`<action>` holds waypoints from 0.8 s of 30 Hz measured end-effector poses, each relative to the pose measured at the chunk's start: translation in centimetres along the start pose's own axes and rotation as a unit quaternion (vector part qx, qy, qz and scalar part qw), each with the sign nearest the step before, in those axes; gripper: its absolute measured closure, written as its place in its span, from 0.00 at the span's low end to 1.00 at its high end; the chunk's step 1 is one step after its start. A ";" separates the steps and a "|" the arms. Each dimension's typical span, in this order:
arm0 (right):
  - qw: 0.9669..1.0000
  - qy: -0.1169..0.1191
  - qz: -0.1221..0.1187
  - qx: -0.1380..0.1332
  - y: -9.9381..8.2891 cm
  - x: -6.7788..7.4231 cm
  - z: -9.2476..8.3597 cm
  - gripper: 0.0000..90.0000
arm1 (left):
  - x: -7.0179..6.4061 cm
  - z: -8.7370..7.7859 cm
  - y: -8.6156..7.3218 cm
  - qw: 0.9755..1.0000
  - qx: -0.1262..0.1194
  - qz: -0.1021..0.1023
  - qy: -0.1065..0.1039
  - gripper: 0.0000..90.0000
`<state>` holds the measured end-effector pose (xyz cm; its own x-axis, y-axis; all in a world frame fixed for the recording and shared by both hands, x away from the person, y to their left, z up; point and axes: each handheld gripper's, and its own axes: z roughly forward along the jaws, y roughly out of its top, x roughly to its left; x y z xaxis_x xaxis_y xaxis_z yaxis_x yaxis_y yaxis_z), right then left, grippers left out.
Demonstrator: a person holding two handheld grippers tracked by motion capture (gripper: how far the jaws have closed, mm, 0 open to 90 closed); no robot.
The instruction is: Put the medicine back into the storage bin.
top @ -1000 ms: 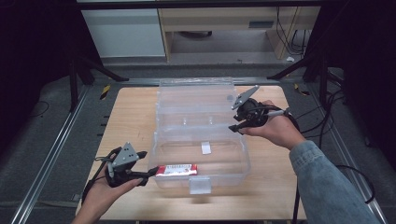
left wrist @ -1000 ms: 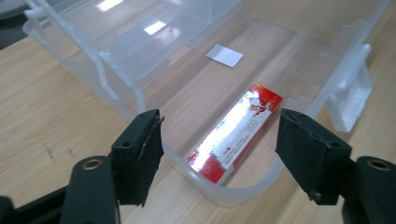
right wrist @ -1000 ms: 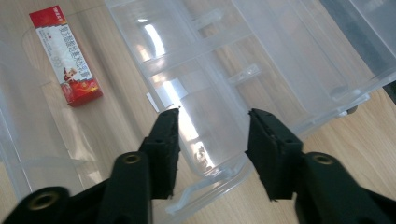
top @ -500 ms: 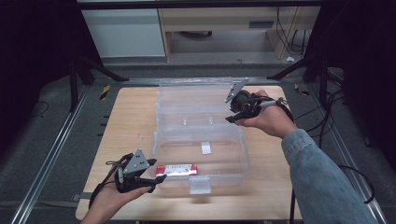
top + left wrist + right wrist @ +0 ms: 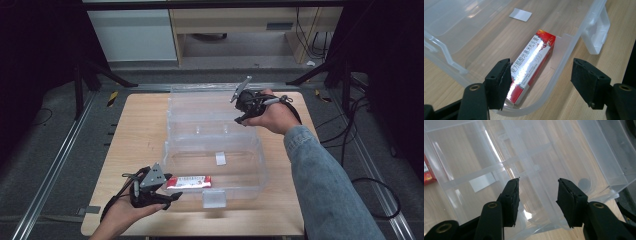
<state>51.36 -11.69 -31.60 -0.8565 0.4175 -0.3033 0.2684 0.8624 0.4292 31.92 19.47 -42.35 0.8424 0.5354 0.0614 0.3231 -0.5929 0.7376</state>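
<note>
My left gripper (image 5: 541,82) hovers at the near left corner of the clear plastic box (image 5: 250,150), jaws released, straddling the box's curved wall. The red carton (image 5: 531,65) lies flat inside that corner, just beside one jaw (contact I cannot tell). My right gripper (image 5: 537,200), jaws just widening and gripping nothing, hangs above the box's raised lid (image 5: 200,100). Box rests on the wooden table (image 5: 140,130).
</note>
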 end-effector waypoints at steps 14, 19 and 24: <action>1.000 0.008 -0.017 0.016 0.4 0.1 1.4 0.69 | 0.3 1.2 0.4 0.998 0.044 0.026 -0.029 0.57; 1.000 0.009 -0.021 0.020 0.5 -0.1 1.6 0.74 | 0.5 1.5 0.3 0.996 0.067 0.040 -0.042 0.69; 0.999 0.008 -0.027 0.024 0.6 -0.3 1.7 0.78 | 0.8 1.5 0.6 0.994 0.076 0.048 -0.064 0.78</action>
<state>52.50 -10.78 -32.68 -0.8776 0.3648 -0.3112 0.2416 0.8970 0.3702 33.44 18.66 -42.90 0.9173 0.3969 0.0336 0.2916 -0.7265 0.6222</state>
